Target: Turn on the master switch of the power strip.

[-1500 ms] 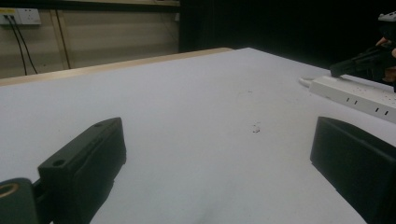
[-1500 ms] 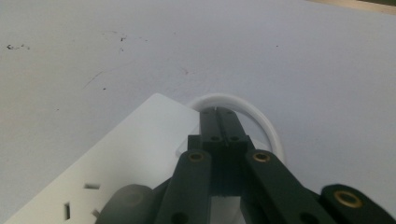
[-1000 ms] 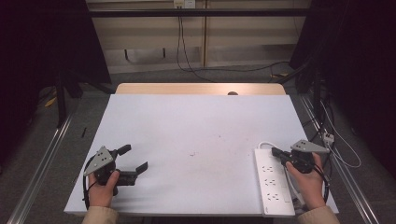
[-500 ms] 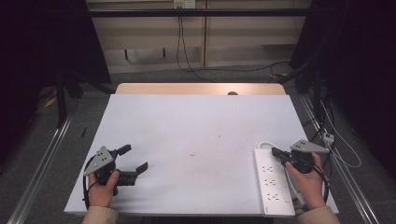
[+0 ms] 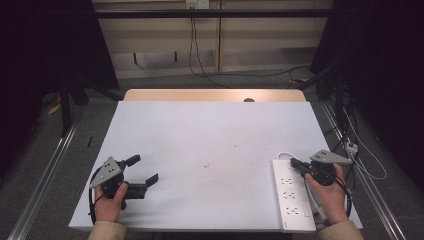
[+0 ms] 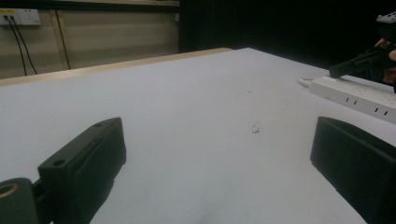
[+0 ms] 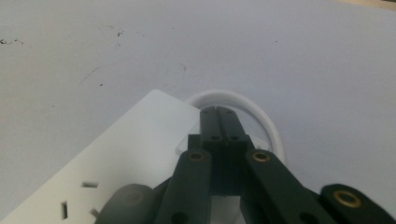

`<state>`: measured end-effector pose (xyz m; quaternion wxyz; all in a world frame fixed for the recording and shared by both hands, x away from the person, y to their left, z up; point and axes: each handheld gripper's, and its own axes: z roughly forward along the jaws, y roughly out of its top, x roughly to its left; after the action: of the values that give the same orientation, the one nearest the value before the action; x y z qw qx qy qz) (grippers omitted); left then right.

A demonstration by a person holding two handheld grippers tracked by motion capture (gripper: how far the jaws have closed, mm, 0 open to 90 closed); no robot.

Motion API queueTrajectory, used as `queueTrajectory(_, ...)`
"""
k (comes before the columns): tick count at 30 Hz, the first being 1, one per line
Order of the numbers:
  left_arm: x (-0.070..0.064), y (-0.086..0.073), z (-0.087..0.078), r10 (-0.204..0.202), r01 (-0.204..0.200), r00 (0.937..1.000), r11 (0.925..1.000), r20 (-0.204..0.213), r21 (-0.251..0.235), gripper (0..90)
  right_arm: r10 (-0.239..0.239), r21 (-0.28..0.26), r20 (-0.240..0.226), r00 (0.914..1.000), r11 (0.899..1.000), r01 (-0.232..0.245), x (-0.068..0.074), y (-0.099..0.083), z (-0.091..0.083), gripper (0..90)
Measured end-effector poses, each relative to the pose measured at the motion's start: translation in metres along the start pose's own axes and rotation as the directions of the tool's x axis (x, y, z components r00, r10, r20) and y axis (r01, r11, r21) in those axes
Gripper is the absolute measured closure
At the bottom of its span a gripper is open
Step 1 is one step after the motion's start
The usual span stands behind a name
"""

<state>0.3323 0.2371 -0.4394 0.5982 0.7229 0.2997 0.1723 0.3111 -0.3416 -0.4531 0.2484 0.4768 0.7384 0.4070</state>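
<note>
Power strip point(image 5: 292, 194) lies untouched at table's point(image 5: 210, 135) right edge; my right gripper point(image 5: 295, 163) closed above it, left gripper point(image 5: 142, 171) open, work unstarted.

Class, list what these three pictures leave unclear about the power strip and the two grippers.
- Power strip: its near end is cut off by the right gripper view's bottom edge.
- Cable: where it leads is hidden behind the shut jaws of the right gripper.
- Switch state: too small in the high view.
- Left gripper: jaw bases cut off in the left gripper view.
</note>
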Motion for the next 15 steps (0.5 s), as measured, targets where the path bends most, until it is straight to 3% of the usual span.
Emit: queueTrajectory(15, 0.0004, -0.0003, -0.0002, -0.003, 0.003, 1.0000, 1.0000, 0.001, 0.001, 3.2, 0.001, -0.006, 0.002, 1.0000, 1.000, -0.001, 0.0001, -0.0002, -0.0001, 90.0)
